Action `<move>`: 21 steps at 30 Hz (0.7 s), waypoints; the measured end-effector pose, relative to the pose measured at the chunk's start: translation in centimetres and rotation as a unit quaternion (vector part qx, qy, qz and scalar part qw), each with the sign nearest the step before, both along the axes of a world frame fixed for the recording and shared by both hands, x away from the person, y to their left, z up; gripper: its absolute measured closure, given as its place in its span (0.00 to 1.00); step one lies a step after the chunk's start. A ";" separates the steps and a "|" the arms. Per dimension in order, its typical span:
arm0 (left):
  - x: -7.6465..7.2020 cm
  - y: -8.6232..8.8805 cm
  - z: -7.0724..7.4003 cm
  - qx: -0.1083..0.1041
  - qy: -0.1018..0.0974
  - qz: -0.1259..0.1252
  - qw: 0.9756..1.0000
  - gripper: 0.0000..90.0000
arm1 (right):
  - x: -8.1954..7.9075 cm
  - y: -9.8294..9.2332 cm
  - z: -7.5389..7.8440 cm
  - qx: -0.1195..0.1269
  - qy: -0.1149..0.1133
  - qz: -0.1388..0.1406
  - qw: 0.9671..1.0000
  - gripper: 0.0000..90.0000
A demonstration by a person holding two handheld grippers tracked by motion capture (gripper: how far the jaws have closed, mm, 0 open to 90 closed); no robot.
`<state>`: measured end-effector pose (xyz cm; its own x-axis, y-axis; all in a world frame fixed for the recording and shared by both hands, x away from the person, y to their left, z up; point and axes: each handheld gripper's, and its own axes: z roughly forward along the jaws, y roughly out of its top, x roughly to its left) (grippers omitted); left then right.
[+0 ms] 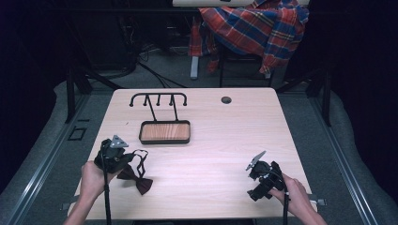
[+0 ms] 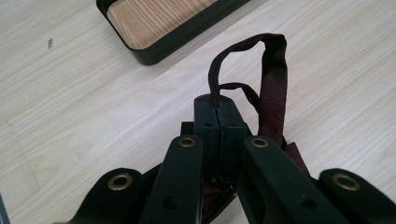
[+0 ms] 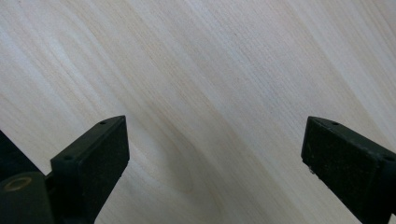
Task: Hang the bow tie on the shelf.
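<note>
Presently, left gripper (image 2: pixel 218 122) jaws pressed together, pinching strap of dark red bow tie (image 1: pixel 136 178) at table's (image 1: pixel 225 140) near-left, bow hanging to tabletop. Right gripper (image 3: pixel 215 154) spread wide w/ nothing between, above bare wood.

From my remote station: the left gripper (image 1: pixel 114 157), near the table's (image 1: pixel 225 136) left edge, has a dark red bow tie (image 1: pixel 136 180) at its jaws, the thin strap looping up beside it and the bow resting on the wood. My right gripper (image 1: pixel 261 180) sits low at the right, well apart. Beyond the bow tie stands a black hook rack (image 1: pixel 158 99) over its wooden tray (image 1: pixel 164 132). A plaid shirt (image 1: pixel 258 28) drapes a chair behind the table.
</note>
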<state>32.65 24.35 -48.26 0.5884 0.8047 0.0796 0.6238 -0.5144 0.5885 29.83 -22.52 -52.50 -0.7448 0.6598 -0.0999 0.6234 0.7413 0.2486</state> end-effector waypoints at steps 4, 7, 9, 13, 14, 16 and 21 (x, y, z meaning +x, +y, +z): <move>0.0 0.4 0.4 -0.004 -0.004 0.004 1.000 0.99 | 0.1 0.0 0.0 0.004 -0.002 0.000 1.000 0.08; 0.2 0.7 0.6 -0.004 -0.008 0.009 1.000 0.99 | 0.2 0.1 -0.2 0.000 0.004 -0.002 1.000 0.09; 0.3 0.9 0.7 -0.005 -0.012 0.013 1.000 0.99 | 0.2 0.0 -0.2 -0.008 0.002 0.001 1.000 0.09; 0.4 1.3 1.1 -0.011 -0.017 0.020 1.000 0.99 | 0.1 0.0 0.0 -0.011 -0.002 0.001 1.000 0.09; 0.4 1.4 1.2 -0.012 -0.017 0.019 1.000 0.99 | 0.1 0.1 -0.1 -0.001 0.001 -0.001 1.000 0.09; 0.5 1.4 1.2 -0.013 -0.019 0.020 1.000 0.99 | 0.2 0.1 -0.2 -0.003 0.000 -0.002 1.000 0.09; 0.8 1.5 1.6 -0.011 -0.024 0.023 0.999 0.99 | 0.0 0.1 -0.3 -0.006 0.004 0.000 1.000 0.09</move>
